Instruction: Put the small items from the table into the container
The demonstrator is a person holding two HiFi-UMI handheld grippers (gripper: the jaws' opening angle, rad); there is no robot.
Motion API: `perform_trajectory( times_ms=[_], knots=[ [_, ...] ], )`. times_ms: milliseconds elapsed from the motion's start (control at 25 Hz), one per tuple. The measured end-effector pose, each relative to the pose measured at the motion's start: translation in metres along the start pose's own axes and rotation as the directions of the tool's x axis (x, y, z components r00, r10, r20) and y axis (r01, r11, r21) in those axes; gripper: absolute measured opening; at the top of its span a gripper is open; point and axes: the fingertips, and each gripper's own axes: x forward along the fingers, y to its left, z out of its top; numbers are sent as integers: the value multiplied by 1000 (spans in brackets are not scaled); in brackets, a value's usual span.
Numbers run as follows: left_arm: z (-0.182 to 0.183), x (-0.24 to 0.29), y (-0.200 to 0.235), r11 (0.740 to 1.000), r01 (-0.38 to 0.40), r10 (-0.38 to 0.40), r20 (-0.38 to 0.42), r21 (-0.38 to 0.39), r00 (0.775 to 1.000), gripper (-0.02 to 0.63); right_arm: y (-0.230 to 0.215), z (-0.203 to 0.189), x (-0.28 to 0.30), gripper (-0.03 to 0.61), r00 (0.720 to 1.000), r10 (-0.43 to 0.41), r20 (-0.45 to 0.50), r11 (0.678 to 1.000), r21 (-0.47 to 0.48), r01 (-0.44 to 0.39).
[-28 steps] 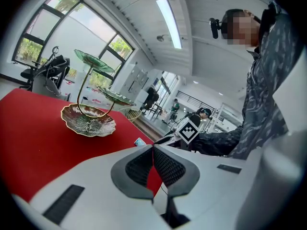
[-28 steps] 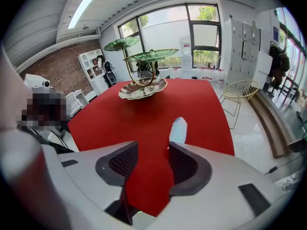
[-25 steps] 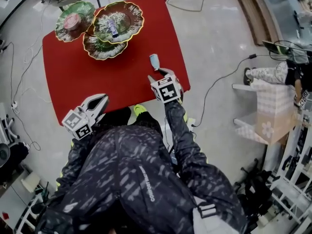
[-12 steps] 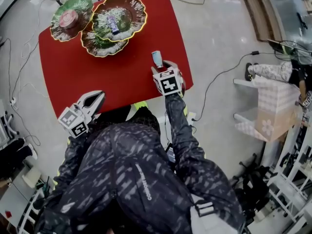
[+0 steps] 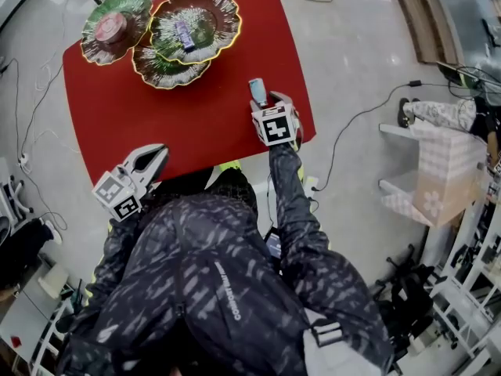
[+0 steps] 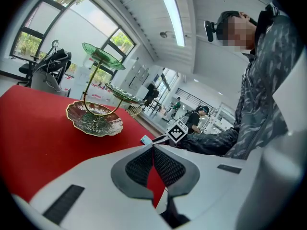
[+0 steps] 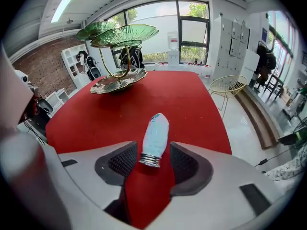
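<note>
Right gripper (image 7: 153, 152) has dropped in on the little bottle (image 7: 156, 133), near-right on the red table (image 5: 156, 108). Its jaws sit apart either side of the cap, not squeezing yet. Left gripper (image 6: 153, 150) is shut and empty. Looks like the grab's next, then the dish stand (image 5: 207, 10) far left.

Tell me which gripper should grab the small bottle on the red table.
Right. The right gripper has its jaws open on either side of the bottle, at its capped end. The left gripper is shut, back at the table's near edge, away from it.
</note>
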Motion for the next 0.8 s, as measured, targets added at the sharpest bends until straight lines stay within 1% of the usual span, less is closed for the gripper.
perform_trajectory(
  times_ms=[280,480,800],
  knots=[
    [-2,-8,4,1000,-17,17,-1,1,1000,11,4,0,9,198,1000,21,-11,1000,7,-21],
    [-4,-14,4,1000,-27,27,-2,2,1000,11,0,-6,14,197,999,-5,-32,1000,13,5],
    [-4,-23,5,998,-56,56,20,0,998,11,-2,-7,15,187,999,5,-34,1000,7,-4]
  ],
)
